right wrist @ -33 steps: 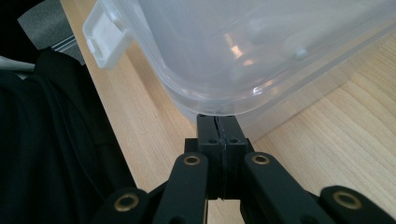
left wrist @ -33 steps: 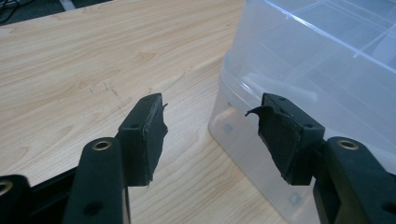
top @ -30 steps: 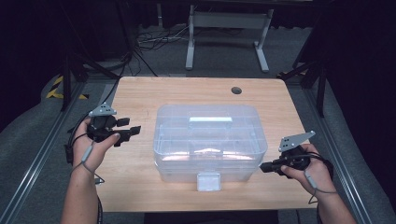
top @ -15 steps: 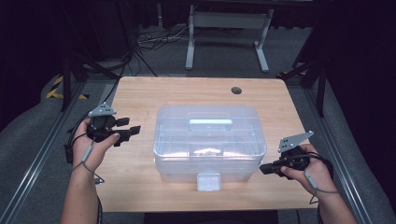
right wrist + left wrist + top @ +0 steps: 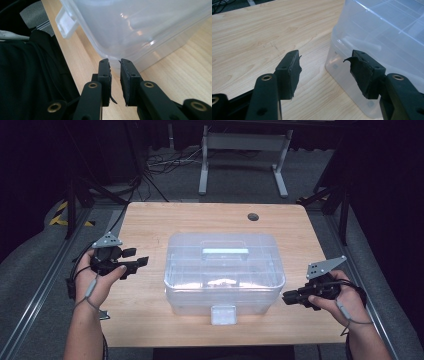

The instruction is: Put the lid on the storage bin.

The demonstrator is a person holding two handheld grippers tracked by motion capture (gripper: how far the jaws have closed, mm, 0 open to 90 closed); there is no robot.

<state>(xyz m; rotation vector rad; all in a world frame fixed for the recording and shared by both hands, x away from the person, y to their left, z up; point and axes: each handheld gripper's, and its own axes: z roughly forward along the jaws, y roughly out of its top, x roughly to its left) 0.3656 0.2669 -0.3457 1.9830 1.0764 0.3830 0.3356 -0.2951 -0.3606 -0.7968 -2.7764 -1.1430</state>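
A clear plastic storage box (image 5: 225,275) with a lid handle (image 5: 225,252) and a white front latch (image 5: 223,314) stands in the middle of the wooden table (image 5: 150,225). My left gripper (image 5: 137,259) hovers just left of the box, its jaws open and empty; in the left gripper view (image 5: 324,67) the box's corner (image 5: 387,32) lies right behind them. My right gripper (image 5: 286,297) points at the box's front right corner. Its jaws (image 5: 115,63) have just been opening and stand a narrow gap apart, with nothing between them, close to the box wall (image 5: 140,25).
A dark round cable hole (image 5: 253,216) sits near the table's far edge. Behind the table stand a metal frame's legs (image 5: 240,160) and loose cables (image 5: 160,162) on the floor. Rails run along both table sides. Dark cloth (image 5: 25,75) hangs by the near edge.
My right gripper has edged slightly left toward the box's corner. The left gripper and the box have kept still.
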